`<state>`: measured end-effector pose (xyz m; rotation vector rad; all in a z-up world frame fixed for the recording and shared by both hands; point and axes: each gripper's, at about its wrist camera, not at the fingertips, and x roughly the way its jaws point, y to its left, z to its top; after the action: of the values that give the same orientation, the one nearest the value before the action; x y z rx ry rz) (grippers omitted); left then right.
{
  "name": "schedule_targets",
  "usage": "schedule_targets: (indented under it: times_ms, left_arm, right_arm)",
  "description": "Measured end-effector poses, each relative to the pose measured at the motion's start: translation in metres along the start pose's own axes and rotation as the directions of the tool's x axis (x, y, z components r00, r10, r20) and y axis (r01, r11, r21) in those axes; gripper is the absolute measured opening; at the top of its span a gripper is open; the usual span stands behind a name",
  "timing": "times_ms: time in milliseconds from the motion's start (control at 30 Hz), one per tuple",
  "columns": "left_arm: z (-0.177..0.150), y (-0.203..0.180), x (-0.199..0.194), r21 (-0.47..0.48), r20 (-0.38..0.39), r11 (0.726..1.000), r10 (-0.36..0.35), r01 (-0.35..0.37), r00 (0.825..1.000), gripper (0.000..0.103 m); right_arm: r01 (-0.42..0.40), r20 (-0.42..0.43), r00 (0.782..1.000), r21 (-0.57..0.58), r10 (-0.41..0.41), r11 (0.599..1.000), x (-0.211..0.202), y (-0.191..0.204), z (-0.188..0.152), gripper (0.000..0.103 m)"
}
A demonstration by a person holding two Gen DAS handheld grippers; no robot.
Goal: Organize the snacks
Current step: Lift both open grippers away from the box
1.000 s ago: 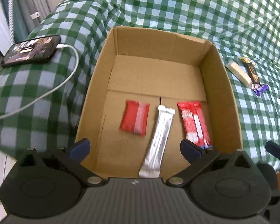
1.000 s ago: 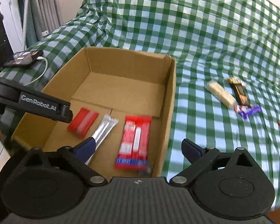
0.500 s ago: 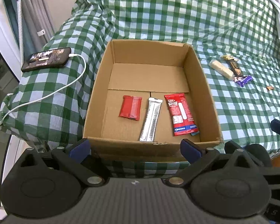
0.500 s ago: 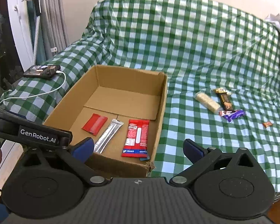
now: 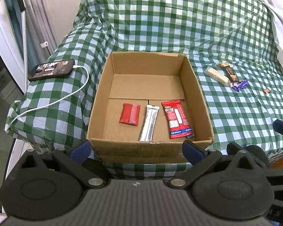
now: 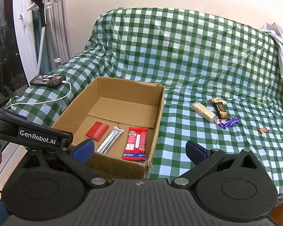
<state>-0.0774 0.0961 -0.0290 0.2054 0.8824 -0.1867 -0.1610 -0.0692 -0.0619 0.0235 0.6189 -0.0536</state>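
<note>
Left wrist view: the left gripper [image 5: 135, 148] is spread wide, empty, before the cardboard box [image 5: 203, 101]. Inside lie a red packet [image 5: 130, 114], a silver stick [image 5: 149, 125] and a red bar [image 5: 177, 121]; the near wall cuts off their lower ends.

Right wrist view: the right gripper [image 6: 139, 148] is spread, empty. Four loose snacks [image 6: 215, 113] lie right of the box; their labels are illegible. The phone [image 6: 47, 81] sits far left.

The left camera looks down from in front of the box [image 5: 151, 146], facing the couch back. The right camera sits further right and a bit lower, looking across. Both see the box [image 6: 122, 162] and the snacks [image 6: 216, 113] on the cloth [image 5: 235, 113].
</note>
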Motion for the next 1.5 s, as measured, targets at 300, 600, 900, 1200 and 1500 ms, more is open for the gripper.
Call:
schedule_targets:
  times_ms: [300,600,900,1200,1500]
  left_arm:
    - [-0.005,0.002,-0.008,-0.004,0.011,1.0,0.006,-0.006,1.0,0.103]
    - [-0.006,0.002,-0.009,-0.002,0.012,1.0,0.004,-0.004,1.0,0.103]
    - [-0.015,0.004,-0.009,-0.007,-0.035,1.0,-0.02,0.02,0.999,0.103]
    - [-0.023,0.012,-0.008,-0.053,-0.053,0.997,-0.053,0.05,0.997,0.103]
    - [-0.02,0.009,0.001,-0.045,-0.066,0.998,-0.055,0.052,0.996,0.103]
  right_arm:
    - [-0.001,0.007,1.0,0.003,0.001,1.0,-0.005,0.0,-0.001,0.102]
    - [0.0,0.002,1.0,0.004,0.0,1.0,-0.007,0.0,-0.002,0.102]
    - [0.018,-0.073,0.997,0.018,-0.017,1.0,-0.009,0.002,-0.007,0.102]
    - [0.028,-0.111,0.994,0.035,-0.024,0.999,-0.007,0.001,-0.01,0.102]
    - [0.025,-0.119,0.993,0.024,-0.022,0.999,-0.001,0.003,-0.01,0.102]
